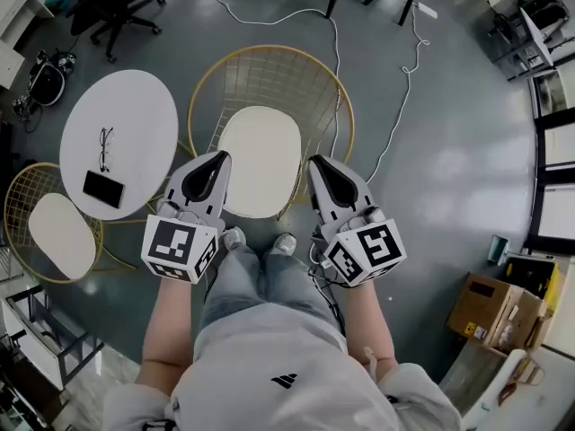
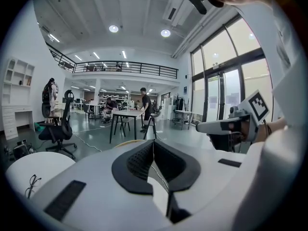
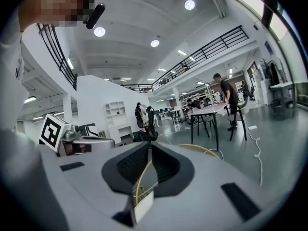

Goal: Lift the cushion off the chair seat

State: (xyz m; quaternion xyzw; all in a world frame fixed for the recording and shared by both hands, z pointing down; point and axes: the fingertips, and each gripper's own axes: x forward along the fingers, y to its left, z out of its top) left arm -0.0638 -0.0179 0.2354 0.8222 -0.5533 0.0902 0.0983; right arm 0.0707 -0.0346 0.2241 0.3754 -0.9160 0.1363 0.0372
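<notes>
A cream oval cushion (image 1: 260, 158) lies on the seat of a round gold wire chair (image 1: 269, 65) straight ahead in the head view. My left gripper (image 1: 220, 157) hovers over the cushion's left edge, jaws shut and empty. My right gripper (image 1: 314, 162) hangs just off the cushion's right edge, above the wire rim, also shut with nothing in it. In the left gripper view the left gripper (image 2: 153, 143) has its black pads closed tip to tip, with the cushion (image 2: 159, 201) pale below. The right gripper (image 3: 148, 147) looks the same in the right gripper view, with the chair's gold rim (image 3: 202, 150) beyond.
A white round table (image 1: 121, 142) at the left carries glasses (image 1: 105, 148) and a phone (image 1: 104, 189). A second gold chair with a cushion (image 1: 61, 234) stands lower left. A white cable (image 1: 404, 79) trails on the floor at the right. Cardboard boxes (image 1: 492, 311) sit lower right. My feet (image 1: 260, 240) are at the chair's front.
</notes>
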